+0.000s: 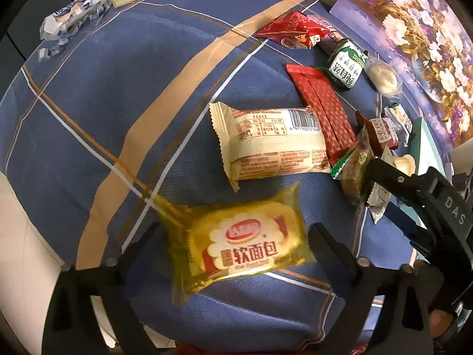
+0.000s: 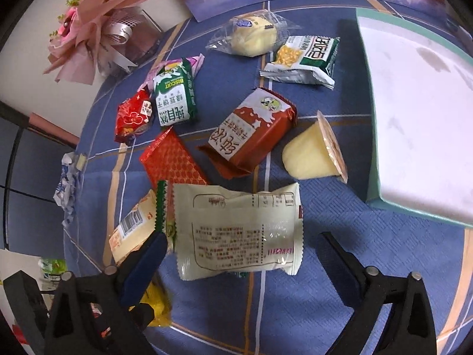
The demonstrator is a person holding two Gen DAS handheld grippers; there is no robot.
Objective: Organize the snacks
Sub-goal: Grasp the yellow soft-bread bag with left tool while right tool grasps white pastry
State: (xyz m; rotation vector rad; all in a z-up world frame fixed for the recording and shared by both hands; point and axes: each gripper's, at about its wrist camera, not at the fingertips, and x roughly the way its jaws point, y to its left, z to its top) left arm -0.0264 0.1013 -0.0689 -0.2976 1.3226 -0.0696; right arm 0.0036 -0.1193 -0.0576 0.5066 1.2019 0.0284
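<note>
A yellow soft-bread pack point(image 1: 242, 242) lies on the blue checked cloth point(image 1: 103, 88). My left gripper point(image 1: 233, 233) straddles it from above, and its fingertips point(image 1: 150, 230) stand at the pack's two ends without clearly pressing. In the right wrist view a white packet point(image 2: 236, 230), printed side up, lies between the open fingers of my right gripper point(image 2: 241, 242), with a gap on its right side. A cream pack with a barcode point(image 1: 272, 142) lies just beyond the yellow one. A teal box point(image 2: 372, 148) with a white inside stands at the right.
More snacks are scattered behind: a red-brown biscuit pack point(image 2: 251, 130), a jelly cup point(image 2: 313, 153), a green biscuit pack point(image 2: 174, 94), a corn pack point(image 2: 304, 59), a wrapped bun point(image 2: 251, 35), a red pack point(image 2: 171, 159). A crumpled wrapper point(image 1: 77, 9) and a bouquet point(image 2: 88, 29) sit far left.
</note>
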